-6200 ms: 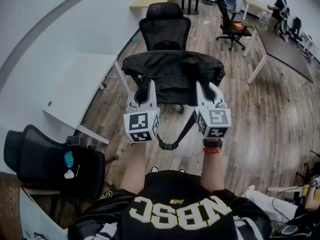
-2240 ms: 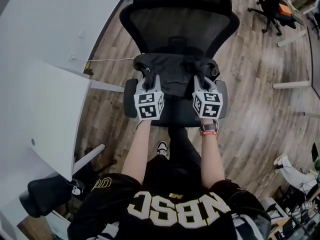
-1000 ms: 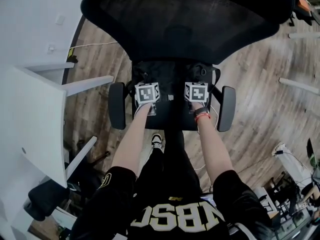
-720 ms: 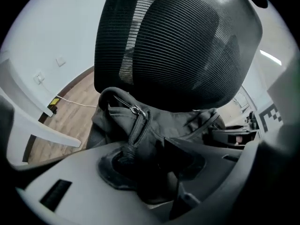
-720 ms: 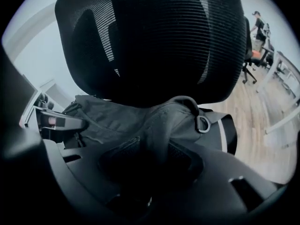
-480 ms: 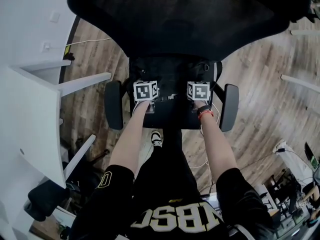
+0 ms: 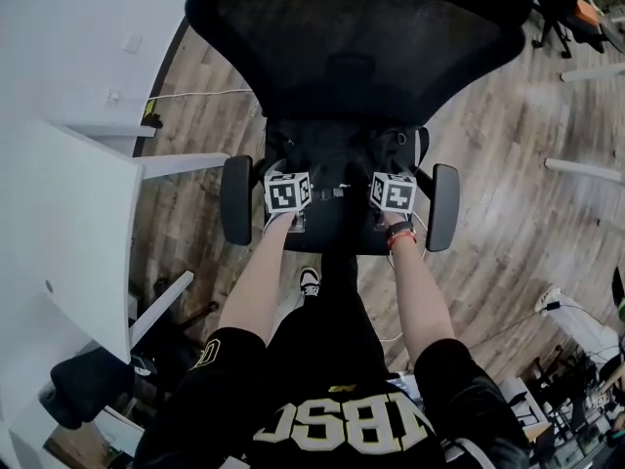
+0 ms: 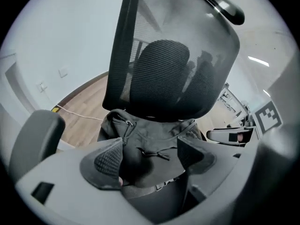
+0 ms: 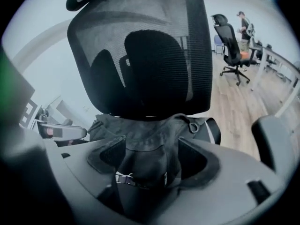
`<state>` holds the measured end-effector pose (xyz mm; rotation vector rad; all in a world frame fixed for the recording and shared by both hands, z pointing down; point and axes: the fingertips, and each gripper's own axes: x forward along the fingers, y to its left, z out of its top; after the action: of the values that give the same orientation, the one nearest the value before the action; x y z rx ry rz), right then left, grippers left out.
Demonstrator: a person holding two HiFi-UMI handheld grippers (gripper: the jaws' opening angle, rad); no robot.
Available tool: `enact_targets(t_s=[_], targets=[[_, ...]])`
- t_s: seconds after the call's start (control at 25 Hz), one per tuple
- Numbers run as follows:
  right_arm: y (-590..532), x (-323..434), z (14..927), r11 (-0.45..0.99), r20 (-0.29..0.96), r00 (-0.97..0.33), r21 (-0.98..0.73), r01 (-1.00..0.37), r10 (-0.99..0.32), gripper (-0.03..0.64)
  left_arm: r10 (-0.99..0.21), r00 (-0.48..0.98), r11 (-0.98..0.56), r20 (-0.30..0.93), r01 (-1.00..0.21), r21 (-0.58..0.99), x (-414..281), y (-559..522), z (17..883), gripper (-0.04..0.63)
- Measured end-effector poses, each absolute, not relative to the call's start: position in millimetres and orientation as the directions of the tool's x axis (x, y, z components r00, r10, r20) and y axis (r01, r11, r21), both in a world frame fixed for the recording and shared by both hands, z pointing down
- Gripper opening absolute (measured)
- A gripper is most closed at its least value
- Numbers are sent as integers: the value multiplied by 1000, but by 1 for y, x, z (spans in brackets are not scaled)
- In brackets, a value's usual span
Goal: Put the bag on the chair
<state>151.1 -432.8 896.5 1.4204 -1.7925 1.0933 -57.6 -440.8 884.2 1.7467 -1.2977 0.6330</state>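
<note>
The black bag [image 7: 337, 159] lies crumpled on the seat [image 7: 337, 234] of the black mesh office chair [image 7: 361, 47], against its backrest. Both grippers hover over the bag's front edge, between the armrests. My left gripper [image 7: 285, 170] is opening. In the left gripper view, my left gripper [image 8: 151, 153] stands wide, with bag [image 8: 150, 135] fabric lying loose between the pads. My right gripper [image 7: 393, 172] is opening too. In the right gripper view, my right gripper [image 9: 152, 161] has a fold of the bag [image 9: 145, 130] with a strap buckle [image 9: 140, 179] standing between its parted pads.
A white desk [image 7: 68, 223] stands close on the left, its leg [image 7: 181, 164] near the left armrest [image 7: 235, 199]. Another black chair [image 7: 83, 384] sits at lower left. A cable [image 7: 195, 94] runs over the wooden floor. Far off are an office chair [image 9: 229, 36] and a person [image 9: 243, 25].
The bag was carried to the chair and set down on its seat. Over the last second both grippers stayed at the bag's front edge, and the view shifted slightly.
</note>
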Motion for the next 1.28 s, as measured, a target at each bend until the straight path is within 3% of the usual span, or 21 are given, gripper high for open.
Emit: enact_targets(t_s=[0.76, 1.28], targets=[[-395, 135, 668, 213, 588, -250, -133, -968, -769, 317, -786, 340, -233, 516, -936, 262, -68, -398, 651, 359], [-340, 116, 528, 207, 369, -233, -108, -972, -900, 224, -917, 295, -271, 270, -955, 123, -98, -343, 507, 220]])
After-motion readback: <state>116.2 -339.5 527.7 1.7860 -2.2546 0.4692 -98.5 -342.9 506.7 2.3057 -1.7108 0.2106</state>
